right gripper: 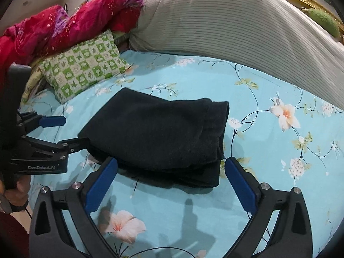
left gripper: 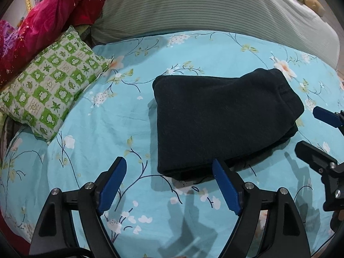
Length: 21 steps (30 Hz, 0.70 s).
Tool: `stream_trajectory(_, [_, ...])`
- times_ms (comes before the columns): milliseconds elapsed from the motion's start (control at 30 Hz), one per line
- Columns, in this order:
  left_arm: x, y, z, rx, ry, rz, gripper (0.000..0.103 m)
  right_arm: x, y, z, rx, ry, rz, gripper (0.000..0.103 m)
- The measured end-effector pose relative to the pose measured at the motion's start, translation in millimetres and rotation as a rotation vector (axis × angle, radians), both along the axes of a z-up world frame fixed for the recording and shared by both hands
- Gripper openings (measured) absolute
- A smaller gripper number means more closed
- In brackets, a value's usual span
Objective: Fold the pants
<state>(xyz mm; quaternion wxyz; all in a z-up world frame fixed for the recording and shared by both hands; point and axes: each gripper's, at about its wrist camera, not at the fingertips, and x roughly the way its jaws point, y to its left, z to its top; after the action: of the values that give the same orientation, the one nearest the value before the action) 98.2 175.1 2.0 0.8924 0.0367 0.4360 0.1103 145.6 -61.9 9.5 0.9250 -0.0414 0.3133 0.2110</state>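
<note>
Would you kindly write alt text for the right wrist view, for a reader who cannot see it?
Dark folded pants lie on a turquoise floral bedsheet, just beyond the open right gripper, whose blue pads hold nothing. The left gripper, also open, reaches in from the left edge; a green checked pillow lies behind.

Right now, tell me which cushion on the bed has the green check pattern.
The small pillow left of the folded pants; the big bolster behind is plain grey ribbed.

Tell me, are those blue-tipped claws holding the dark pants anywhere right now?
No. Both the left gripper and the right gripper stand open, empty, at the near edge of the folded pants, which lie free on the bedsheet.
</note>
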Motion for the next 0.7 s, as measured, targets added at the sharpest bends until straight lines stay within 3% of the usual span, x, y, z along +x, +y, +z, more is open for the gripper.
stream_trajectory(700, [1.2,5.5,-10.2,-0.008,-0.008,0.055,0.084,10.8,-7.0,-16.2,0.007,0.028,-0.022,0.1])
